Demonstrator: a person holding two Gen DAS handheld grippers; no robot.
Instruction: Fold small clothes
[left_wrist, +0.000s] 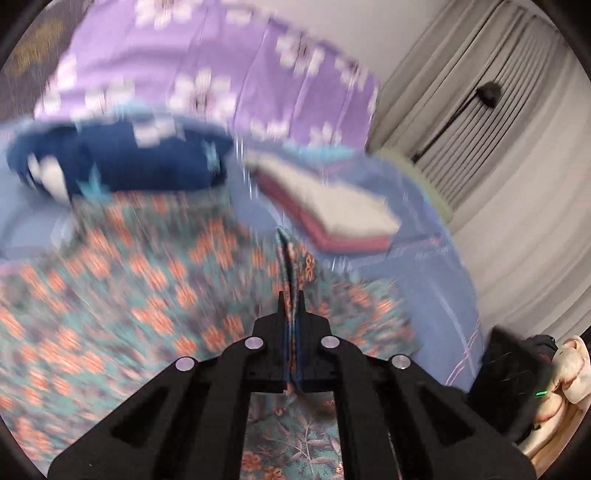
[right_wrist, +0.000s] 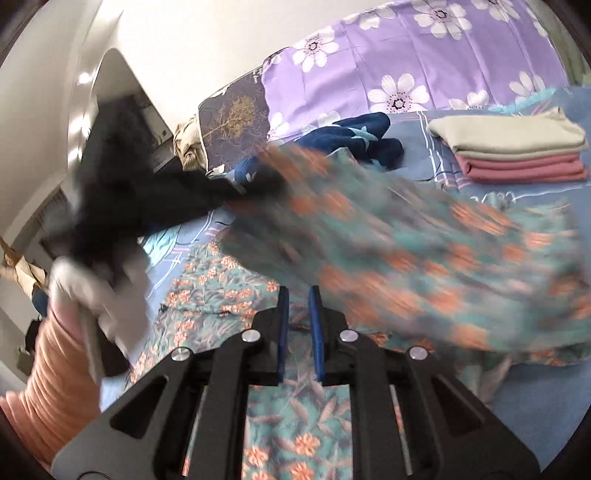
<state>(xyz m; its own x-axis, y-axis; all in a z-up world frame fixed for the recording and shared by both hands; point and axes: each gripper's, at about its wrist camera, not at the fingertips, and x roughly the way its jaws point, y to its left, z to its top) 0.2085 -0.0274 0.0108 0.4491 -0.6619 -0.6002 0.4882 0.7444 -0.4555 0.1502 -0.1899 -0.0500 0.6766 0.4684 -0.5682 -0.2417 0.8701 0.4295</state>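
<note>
Teal cloth patterned with orange flowers (left_wrist: 122, 280) is lying spread over the bed, whose blue sheet (left_wrist: 436, 266) is showing around it, and a pinched ridge of that cloth is standing up between the fingers of the left claw (left_wrist: 291, 297). The left claw's jaws are sitting pressed together on the fold, with the fabric running down between the pads and out below them. The left wrist view is smeared with blur, so finer detail of the cloth is hard to read there.

In the right wrist view the right claw (right_wrist: 298, 291) is hovering over the same flowered cloth (right_wrist: 295, 417), its blue-padded jaws standing a narrow gap apart with nothing caught between them. A lifted, blurred sweep of the garment is hanging across the right of that view, above the flat part lying under the claw. At the left edge a blurred sleeve in peach ribbed knit (right_wrist: 55, 384) is showing beside a dark, blurred shape.

Farther up the bed a folded stack (right_wrist: 513, 147), beige on top of pink, is resting on the sheet. A crumpled navy garment (right_wrist: 354, 140) is lying near it, in front of a purple cover with white flowers (right_wrist: 406, 62).
</note>
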